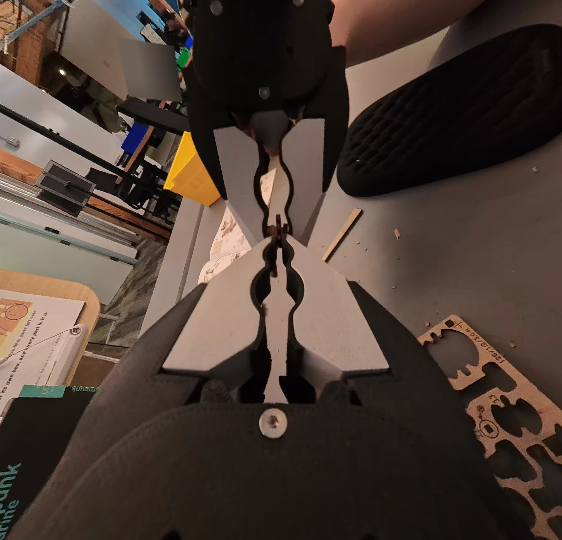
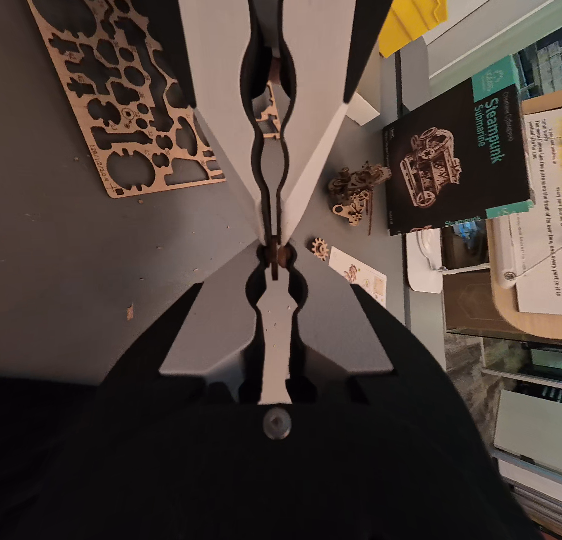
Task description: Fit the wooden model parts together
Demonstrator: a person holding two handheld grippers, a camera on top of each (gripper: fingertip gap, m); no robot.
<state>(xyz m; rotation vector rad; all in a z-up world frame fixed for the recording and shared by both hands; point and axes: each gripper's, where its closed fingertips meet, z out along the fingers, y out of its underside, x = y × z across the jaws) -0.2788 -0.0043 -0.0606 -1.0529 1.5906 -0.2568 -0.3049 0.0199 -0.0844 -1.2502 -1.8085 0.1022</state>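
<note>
My two grippers meet tip to tip above the grey table (image 2: 91,282). In the left wrist view my left gripper (image 1: 276,247) is shut on a thin dark wooden part (image 1: 274,265) held edge-on. My right gripper (image 1: 278,229) comes in from the top, shut on a small toothed wooden part (image 1: 277,223) that touches it. In the right wrist view my right gripper (image 2: 276,256) grips a flat wooden piece (image 2: 274,267) and a round brown piece (image 2: 284,256). The left gripper (image 2: 271,236) pinches down from above. How the parts join is hidden by the fingers.
A cut-out wooden sheet (image 2: 121,84) lies on the table, also in the left wrist view (image 1: 501,419). A partly built model (image 2: 355,188), a loose gear (image 2: 319,248), a booklet (image 2: 359,273), the kit box (image 2: 456,160), a yellow bin (image 1: 191,172), a black pad (image 1: 456,115) and a wooden stick (image 1: 342,233) lie around. Only a small space, under 4 cm, lies between the two pairs of fingers. The partly built model (image 2: 355,188) is about 20 cm from both grippers' fingertips.
</note>
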